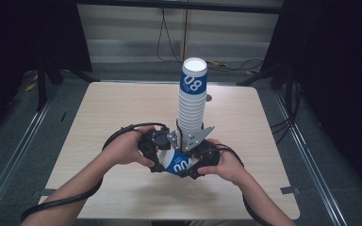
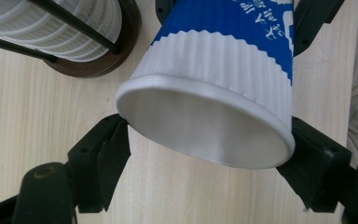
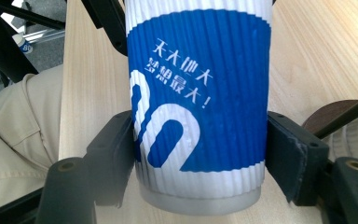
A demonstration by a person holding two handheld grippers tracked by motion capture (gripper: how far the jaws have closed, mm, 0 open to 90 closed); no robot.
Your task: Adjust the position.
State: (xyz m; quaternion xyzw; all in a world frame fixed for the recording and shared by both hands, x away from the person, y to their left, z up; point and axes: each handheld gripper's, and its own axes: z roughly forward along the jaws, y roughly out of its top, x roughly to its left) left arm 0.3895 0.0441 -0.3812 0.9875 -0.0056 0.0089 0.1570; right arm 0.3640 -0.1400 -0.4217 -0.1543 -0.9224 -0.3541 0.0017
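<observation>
Your right gripper (image 3: 198, 154) clamps the blue-and-white paper cup's (image 3: 198, 107) ribbed wall near its base; your left gripper (image 2: 205, 154) grasps its rim end (image 2: 205, 126). Beyond them, a tall cup stack (image 1: 192, 99) stands on the pale wooden surface (image 1: 99, 117).

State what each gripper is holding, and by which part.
Both hold one blue-and-white paper cup: the right gripper clamps its body near the base, and the left gripper grips it at the open rim.

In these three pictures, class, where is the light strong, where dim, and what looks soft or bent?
High view: table evenly lit, dark surround. Left gripper view: the cup has a glossy sheen inside its mouth, its near rim slightly soft. Right gripper view: cup print sharp, the right tool blurred close up.
</observation>
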